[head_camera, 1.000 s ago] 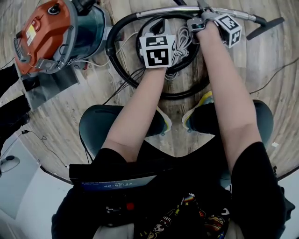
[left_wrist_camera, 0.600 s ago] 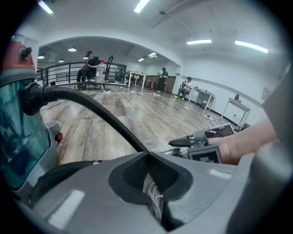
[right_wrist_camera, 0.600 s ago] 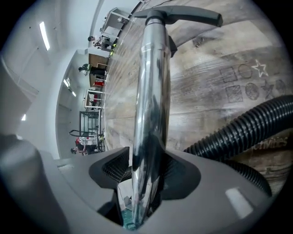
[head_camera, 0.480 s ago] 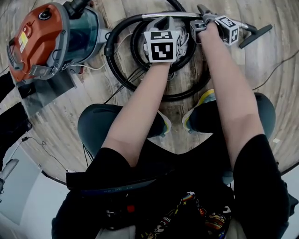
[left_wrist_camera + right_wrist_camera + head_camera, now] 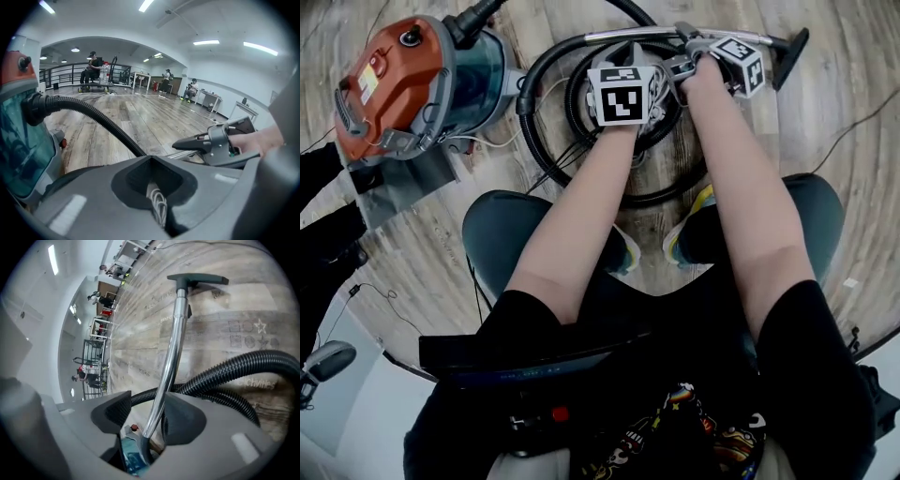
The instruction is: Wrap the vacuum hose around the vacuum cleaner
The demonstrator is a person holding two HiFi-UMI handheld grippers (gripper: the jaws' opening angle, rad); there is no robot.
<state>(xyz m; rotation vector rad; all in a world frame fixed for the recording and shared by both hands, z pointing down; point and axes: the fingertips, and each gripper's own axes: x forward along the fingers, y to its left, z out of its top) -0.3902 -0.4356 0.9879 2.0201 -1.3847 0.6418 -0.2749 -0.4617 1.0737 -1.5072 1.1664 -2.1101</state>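
One vacuum cleaner (image 5: pixel 394 75) is sitting on a hall's wooden floor (image 5: pixel 825 112), one black hose (image 5: pixel 243 365) coiling beside it; left gripper (image 5: pixel 151 161) is seemingly pinching a white cord (image 5: pixel 157 206); right gripper (image 5: pixel 149 408) jaws, just now closing slightly, are standing apart around one chrome tube (image 5: pixel 171 348).

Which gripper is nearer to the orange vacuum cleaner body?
Left. In the head view the left gripper is right of the vacuum cleaner body, over the hose coil. The right gripper is farther right; its jaws, just closed a little, stand around the metal tube.
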